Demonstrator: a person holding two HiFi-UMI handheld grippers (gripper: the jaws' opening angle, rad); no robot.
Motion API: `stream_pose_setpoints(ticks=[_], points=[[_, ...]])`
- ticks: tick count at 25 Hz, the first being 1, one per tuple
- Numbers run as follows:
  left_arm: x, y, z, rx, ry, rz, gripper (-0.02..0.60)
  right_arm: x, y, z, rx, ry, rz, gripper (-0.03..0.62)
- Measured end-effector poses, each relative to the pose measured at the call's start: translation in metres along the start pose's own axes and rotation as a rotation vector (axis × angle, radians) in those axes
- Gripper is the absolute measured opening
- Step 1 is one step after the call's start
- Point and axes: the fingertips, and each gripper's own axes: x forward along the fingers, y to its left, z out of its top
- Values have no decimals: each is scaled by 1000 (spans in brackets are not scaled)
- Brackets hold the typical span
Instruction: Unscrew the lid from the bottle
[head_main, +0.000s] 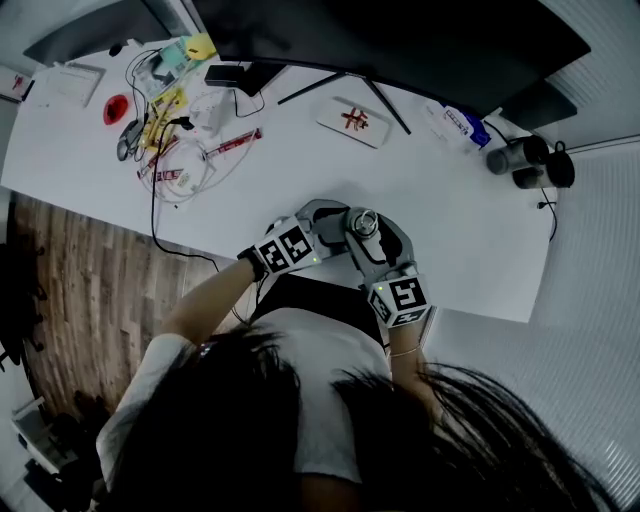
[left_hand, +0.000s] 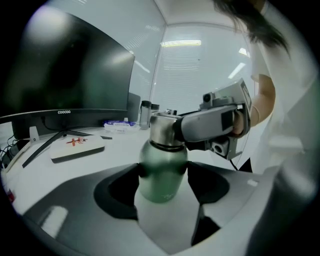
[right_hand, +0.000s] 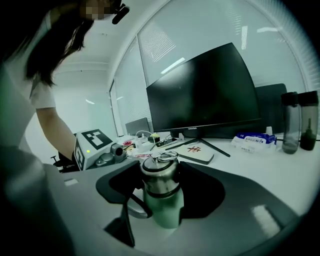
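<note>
left tongs: closed on the green body of the bottle, one dark pad pressed against each side
right tongs: clamped round the steel lid, just above the left tongs' grip and facing them
bottle: upright between the two pairs of tongs, over the near edge of the white counter
lid: sits on the bottle's neck, with a small ring standing on top
monitor: dark, well beyond the right tongs
flat white box: red mark on top, lying between the right tongs and the monitor's foot
two dark cups: far off to the right of the right tongs
cables: tangled, well ahead and left of the left tongs
</note>
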Motion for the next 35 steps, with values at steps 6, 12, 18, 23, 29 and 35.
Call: stream_pose_setpoints(ticks=[6,12,18,23,29,35], points=[[-2,-1,-2,68,68,-147,357,1,7,-1,-79,65,204,250],[-5,-3,-2,157,141,-307,357,-1,18,-1,-216,151,476,250],[-4,-3,-3,215,161,-407,357,-2,22,-4,-279,226,711,250],[-5,-4,-3,258,185,-463,357,-3,24,-4,-326,282,857,250],[-4,-2,-4,257,174,-452,357,1,22,-7,-292,325,868,252],[-3,-4,-5,206,141,-365,357,-9,12,3,-118,234,643,252]])
